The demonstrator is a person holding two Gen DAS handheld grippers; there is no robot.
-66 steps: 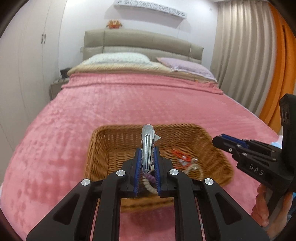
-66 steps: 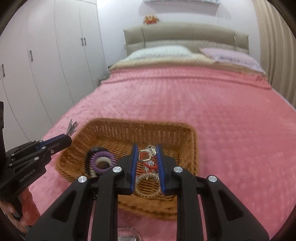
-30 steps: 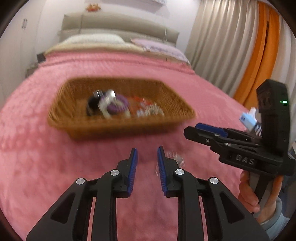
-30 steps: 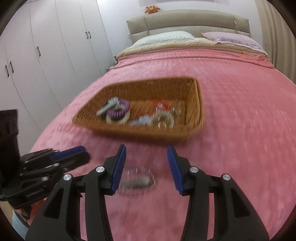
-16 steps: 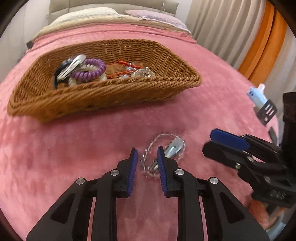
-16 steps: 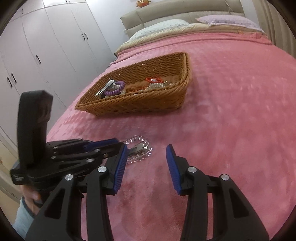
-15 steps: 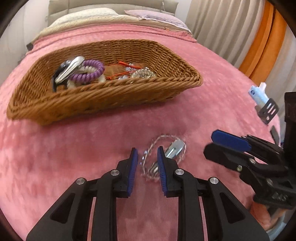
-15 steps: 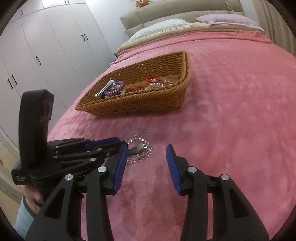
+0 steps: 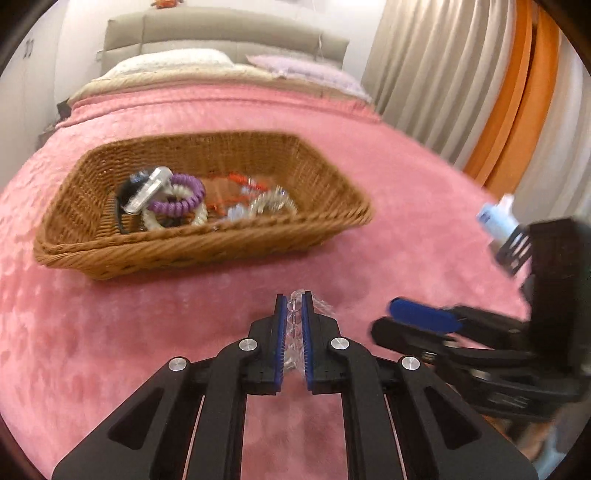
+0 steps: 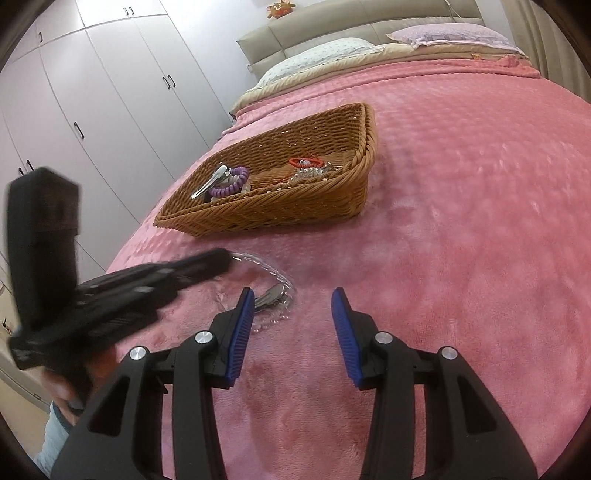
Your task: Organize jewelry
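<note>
A clear beaded bracelet (image 9: 293, 325) is pinched between the blue pads of my left gripper (image 9: 291, 301), just above the pink bedspread. In the right wrist view the bracelet (image 10: 271, 271) trails from the left gripper (image 10: 221, 258) over a silver hair clip (image 10: 271, 293) lying on the bedspread. My right gripper (image 10: 291, 295) is open and empty, its left pad next to the clip. It also shows in the left wrist view (image 9: 424, 317). A wicker basket (image 9: 207, 243) (image 10: 295, 206) behind holds a silver clip (image 9: 147, 190), a purple coil hair tie (image 9: 181, 201), a red cord and other bracelets.
Pillows and headboard (image 9: 221, 33) lie at the far end of the bed. White wardrobes (image 10: 92, 92) stand on the left, curtains (image 9: 461, 74) on the right. A small blue-and-white bottle (image 9: 496, 218) sits at the bed's right edge.
My left gripper has shut on the beaded bracelet and lifted it off the bedspread, tilting up toward the basket. The hair clip stays on the bedspread. The right gripper stays open.
</note>
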